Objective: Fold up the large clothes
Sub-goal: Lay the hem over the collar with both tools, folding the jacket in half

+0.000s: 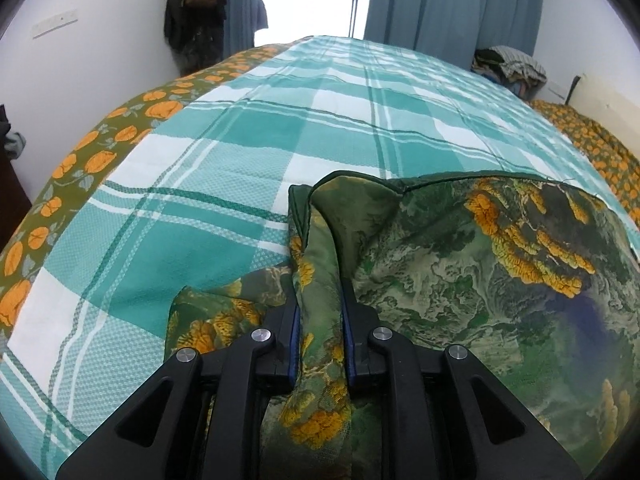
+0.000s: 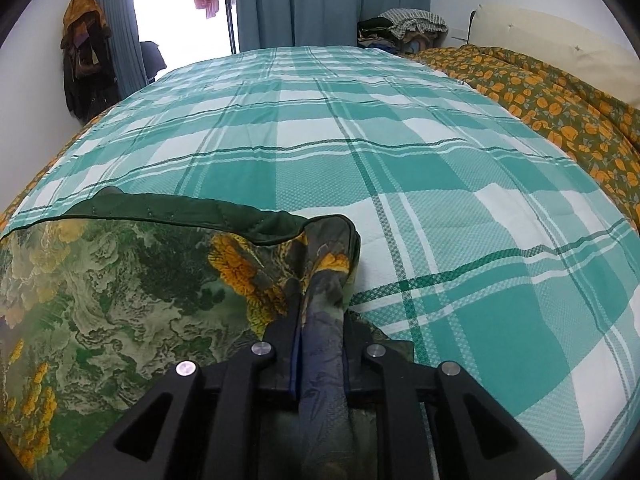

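Laying the fold down: green printed garment [image 1: 460, 264] rested on the near end of the checked bedsheet [image 1: 240, 152]. Left gripper [image 1: 320, 304] and right gripper [image 2: 320, 304] each pinched a bunched corner, jaws nearly closed. Next, probably: release both, smooth.

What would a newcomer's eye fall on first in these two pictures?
Probably the green garment with orange patterns, bunched on the near part of the bed. The left gripper and right gripper each pinch a corner of it. Behind it stretches the teal checked sheet.
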### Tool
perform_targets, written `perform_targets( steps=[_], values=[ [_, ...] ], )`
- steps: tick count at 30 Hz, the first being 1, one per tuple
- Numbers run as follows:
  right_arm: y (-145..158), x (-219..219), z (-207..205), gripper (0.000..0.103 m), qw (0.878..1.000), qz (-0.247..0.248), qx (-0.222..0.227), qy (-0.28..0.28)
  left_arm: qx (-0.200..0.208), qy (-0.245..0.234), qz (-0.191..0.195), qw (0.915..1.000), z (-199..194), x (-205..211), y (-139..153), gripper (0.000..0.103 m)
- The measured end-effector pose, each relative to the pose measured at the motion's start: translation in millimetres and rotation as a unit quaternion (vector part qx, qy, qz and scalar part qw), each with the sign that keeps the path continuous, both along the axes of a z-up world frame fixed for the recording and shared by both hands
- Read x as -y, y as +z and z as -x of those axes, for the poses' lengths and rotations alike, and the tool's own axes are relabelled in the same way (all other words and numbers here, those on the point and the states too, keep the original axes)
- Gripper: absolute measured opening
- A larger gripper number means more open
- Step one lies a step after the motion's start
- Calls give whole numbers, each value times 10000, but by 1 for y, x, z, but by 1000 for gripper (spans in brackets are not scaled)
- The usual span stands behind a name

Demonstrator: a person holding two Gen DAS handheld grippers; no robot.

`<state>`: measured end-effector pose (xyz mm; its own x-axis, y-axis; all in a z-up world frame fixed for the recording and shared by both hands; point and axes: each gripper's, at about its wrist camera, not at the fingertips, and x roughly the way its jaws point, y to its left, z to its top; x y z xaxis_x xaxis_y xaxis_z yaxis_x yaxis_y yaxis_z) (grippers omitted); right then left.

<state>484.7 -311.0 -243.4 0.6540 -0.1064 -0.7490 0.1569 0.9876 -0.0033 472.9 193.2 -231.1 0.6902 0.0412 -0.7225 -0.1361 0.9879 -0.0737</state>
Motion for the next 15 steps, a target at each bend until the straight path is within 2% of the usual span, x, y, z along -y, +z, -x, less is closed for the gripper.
perform_targets(
  steps=[15],
  values=[
    [-1,10,1,16,9993,-353,73,19,-65,66,-113,9999,-1,1,2,20]
  ],
)
